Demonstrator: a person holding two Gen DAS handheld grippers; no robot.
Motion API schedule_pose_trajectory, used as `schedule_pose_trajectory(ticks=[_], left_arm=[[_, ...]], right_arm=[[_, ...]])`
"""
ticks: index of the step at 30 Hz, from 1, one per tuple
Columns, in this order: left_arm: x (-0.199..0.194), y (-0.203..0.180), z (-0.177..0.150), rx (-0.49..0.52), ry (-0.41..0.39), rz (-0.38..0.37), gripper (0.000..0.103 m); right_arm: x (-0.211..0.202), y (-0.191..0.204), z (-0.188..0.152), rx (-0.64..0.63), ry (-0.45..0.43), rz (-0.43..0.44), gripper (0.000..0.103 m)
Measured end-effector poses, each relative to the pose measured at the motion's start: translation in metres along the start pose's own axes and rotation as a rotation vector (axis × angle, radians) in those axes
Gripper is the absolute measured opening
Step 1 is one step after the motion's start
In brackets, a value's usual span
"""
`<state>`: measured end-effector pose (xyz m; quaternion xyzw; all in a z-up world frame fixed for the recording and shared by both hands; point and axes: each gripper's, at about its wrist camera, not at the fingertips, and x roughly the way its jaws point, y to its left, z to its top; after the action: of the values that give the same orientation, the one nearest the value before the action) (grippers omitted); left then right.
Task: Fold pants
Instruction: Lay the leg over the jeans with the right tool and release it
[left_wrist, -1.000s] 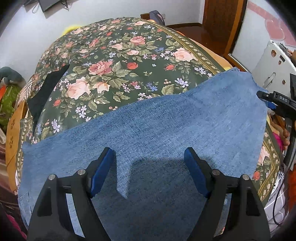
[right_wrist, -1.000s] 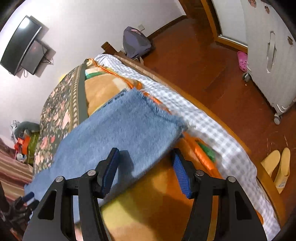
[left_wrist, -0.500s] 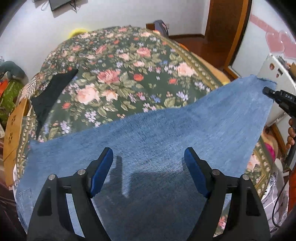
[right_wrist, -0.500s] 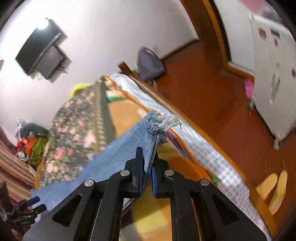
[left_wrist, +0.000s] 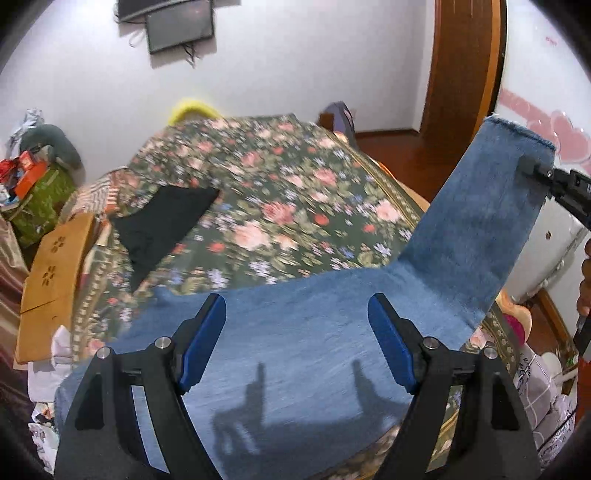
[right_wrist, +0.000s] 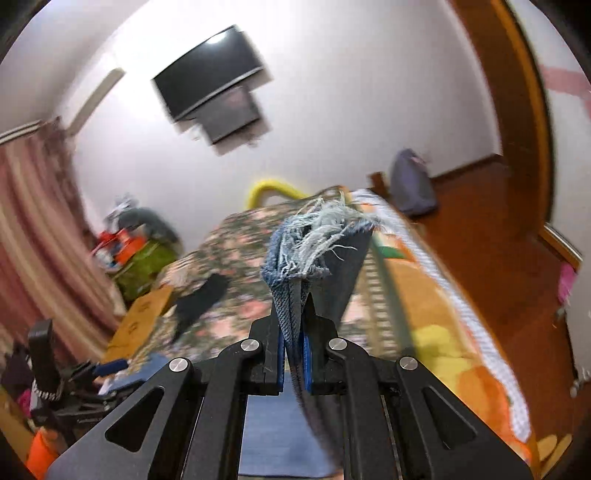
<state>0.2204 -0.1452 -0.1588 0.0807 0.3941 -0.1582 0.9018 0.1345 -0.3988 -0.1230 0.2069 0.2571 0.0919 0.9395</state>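
Observation:
Blue denim pants lie across the near part of a bed with a floral cover. My left gripper is open and hovers just above the denim, holding nothing. My right gripper is shut on the frayed leg hem and holds it high above the bed. In the left wrist view the lifted leg rises to the right, pinched by the right gripper at its top corner.
A black garment lies on the floral cover at left. A wooden headboard panel and cluttered bags stand at the left. A TV hangs on the wall; a wooden door and white cabinet stand right.
My right gripper closed on the frayed hem and lifted that leg up off the bed. My left gripper stayed open over the denim while its view tilted upward.

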Motion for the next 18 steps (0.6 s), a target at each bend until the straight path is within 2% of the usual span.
schedule_pose_trajectory(ticks=[8,15,18], left_arm=[[-0.039,0.056,-0.018,-0.060,-0.072,0.039,0.080],[-0.049,0.103,-0.043,-0.142,-0.075,0.078,0.080],[-0.048,0.122,-0.053,-0.183,-0.059,0.091,0.080]], right_arm=[[0.052,0.080,-0.026,-0.112,0.115,0.125,0.007],[0.091,0.136,-0.068,-0.166,0.248,0.234,0.007],[0.107,0.154,-0.089,-0.207,0.312,0.254,0.007]])
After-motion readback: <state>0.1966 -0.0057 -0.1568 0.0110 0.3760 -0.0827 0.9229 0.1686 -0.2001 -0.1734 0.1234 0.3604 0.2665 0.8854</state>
